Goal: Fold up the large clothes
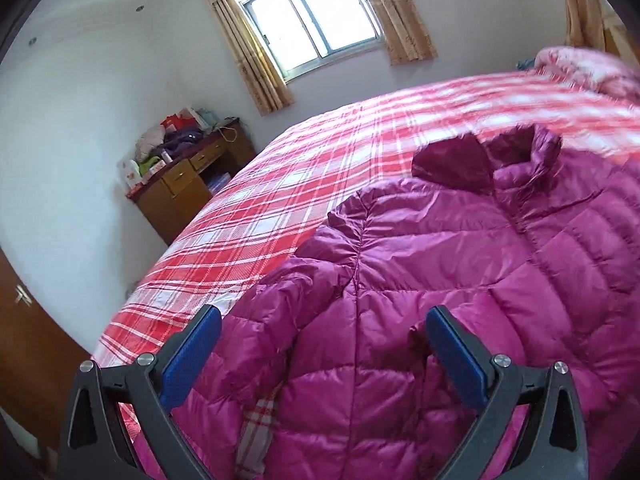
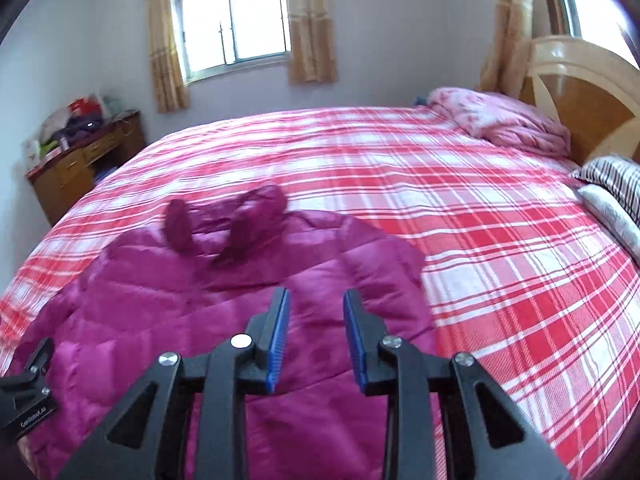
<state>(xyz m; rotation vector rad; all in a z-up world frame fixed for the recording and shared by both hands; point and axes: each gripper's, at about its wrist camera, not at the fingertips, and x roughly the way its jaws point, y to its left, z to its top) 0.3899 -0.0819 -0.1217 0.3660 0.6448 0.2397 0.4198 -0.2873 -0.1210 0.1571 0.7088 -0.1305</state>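
Observation:
A magenta quilted puffer jacket (image 1: pixel 440 280) lies spread front-up on the red and white plaid bed (image 1: pixel 280 184), collar toward the far side. My left gripper (image 1: pixel 324 320) is wide open above the jacket's left sleeve and shoulder, holding nothing. In the right wrist view the jacket (image 2: pixel 200 300) fills the lower left of the bed (image 2: pixel 480 220). My right gripper (image 2: pixel 316 300) is open with a narrower gap, hovering over the jacket's right side near the sleeve. The left gripper's body shows at the left edge (image 2: pixel 28 392).
A wooden desk (image 1: pixel 188 184) piled with clutter stands by the wall left of the bed. A pink blanket (image 2: pixel 500 120), striped pillows (image 2: pixel 612 184) and a wooden headboard (image 2: pixel 588 92) are at the right. A curtained window (image 2: pixel 232 16) is behind. A wooden door (image 1: pixel 24 340) is at far left.

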